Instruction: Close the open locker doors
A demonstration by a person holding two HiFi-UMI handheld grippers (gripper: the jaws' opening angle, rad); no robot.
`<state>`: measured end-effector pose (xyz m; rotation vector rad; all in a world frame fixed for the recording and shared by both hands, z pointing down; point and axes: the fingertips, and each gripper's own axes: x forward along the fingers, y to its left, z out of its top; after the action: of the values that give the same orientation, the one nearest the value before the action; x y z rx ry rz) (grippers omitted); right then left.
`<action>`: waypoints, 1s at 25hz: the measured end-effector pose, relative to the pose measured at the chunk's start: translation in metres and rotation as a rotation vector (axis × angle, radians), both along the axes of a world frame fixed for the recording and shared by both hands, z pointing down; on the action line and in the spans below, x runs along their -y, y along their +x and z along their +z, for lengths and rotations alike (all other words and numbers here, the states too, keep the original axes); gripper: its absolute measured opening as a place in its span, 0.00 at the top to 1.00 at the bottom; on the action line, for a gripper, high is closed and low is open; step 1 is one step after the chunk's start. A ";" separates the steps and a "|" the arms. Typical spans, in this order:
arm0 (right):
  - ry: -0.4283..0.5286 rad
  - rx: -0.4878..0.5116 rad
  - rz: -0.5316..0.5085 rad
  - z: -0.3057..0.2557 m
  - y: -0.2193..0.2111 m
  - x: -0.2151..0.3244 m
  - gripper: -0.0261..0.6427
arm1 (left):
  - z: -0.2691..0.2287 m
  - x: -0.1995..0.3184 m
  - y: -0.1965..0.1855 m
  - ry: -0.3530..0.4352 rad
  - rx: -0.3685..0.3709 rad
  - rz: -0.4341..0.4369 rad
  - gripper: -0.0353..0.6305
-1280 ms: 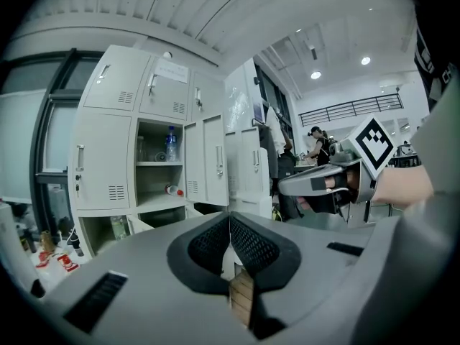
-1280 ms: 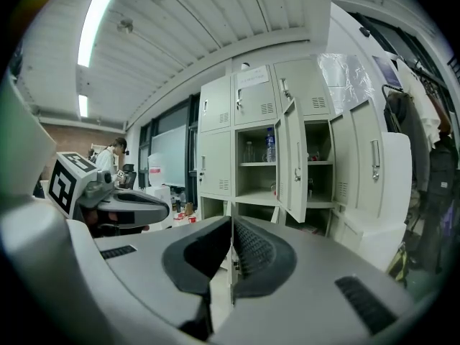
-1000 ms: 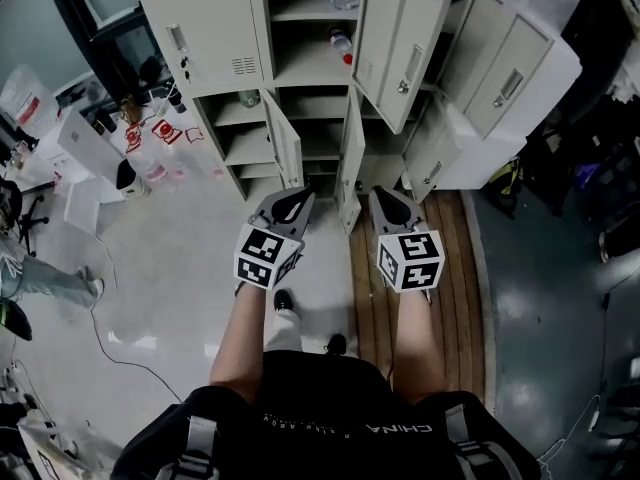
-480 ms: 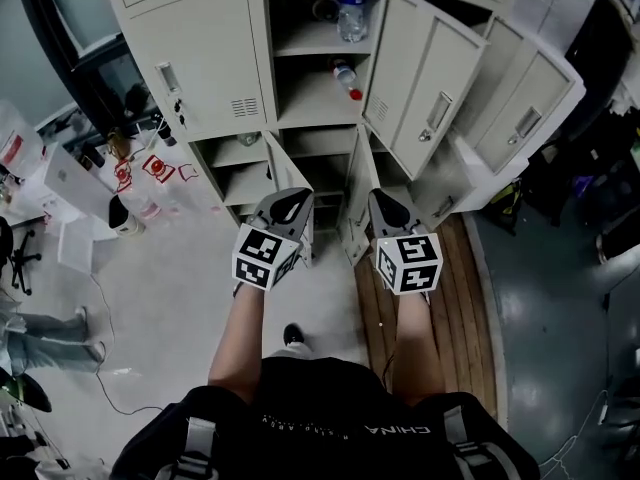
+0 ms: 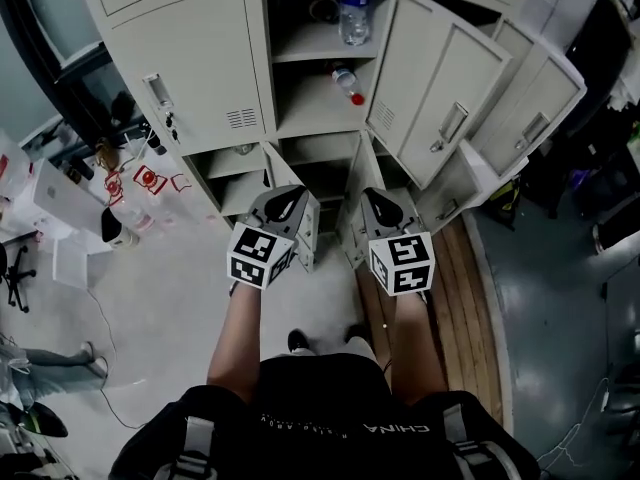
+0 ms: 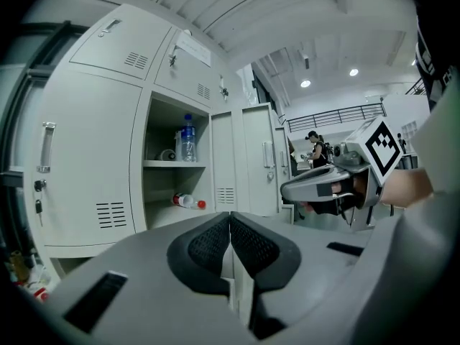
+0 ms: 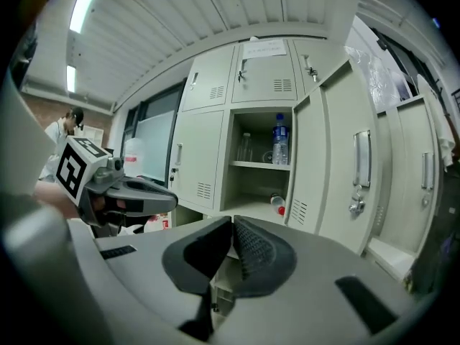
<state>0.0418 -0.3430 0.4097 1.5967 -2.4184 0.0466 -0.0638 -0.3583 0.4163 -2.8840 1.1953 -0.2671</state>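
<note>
left tool (image 5: 286, 204): pads pressed together, nothing btwn them. right tool (image 5: 378, 204): same, jaws together, empty. both are held side by side, a gap btwn them, pointing at the lockers (image 5: 190, 58), touching nothing.

big open door (image 5: 440, 93) is ahead & right of right tool, swung out, well apart from it. compartment beside it holds an upright bottle (image 5: 353, 13) on the upper shelf & a lying bottle (image 5: 344, 76) w/ red cap below.

lower left door (image 5: 283, 173) is open, just beyond left tool. lower right door (image 5: 352, 208) is open, seen btwn the tools in head view. far doors (image 5: 535, 98) are open at right, well apart from both tools.
</note>
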 end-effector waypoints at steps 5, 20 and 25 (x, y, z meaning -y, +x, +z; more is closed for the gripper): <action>-0.005 -0.035 -0.057 -0.005 0.000 0.018 0.91 | -0.007 0.012 0.006 0.008 -0.021 -0.041 0.92; 0.057 -0.042 -0.139 -0.041 0.034 0.053 0.91 | -0.039 0.035 0.040 0.081 -0.028 -0.120 0.92; 0.054 -0.028 -0.142 -0.038 0.034 0.053 0.91 | -0.035 0.035 0.039 0.051 -0.052 -0.119 0.92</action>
<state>0.0755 -0.3964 0.3713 1.4331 -2.5240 -0.0659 -0.0248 -0.3937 0.3810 -2.7973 1.3637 -0.1606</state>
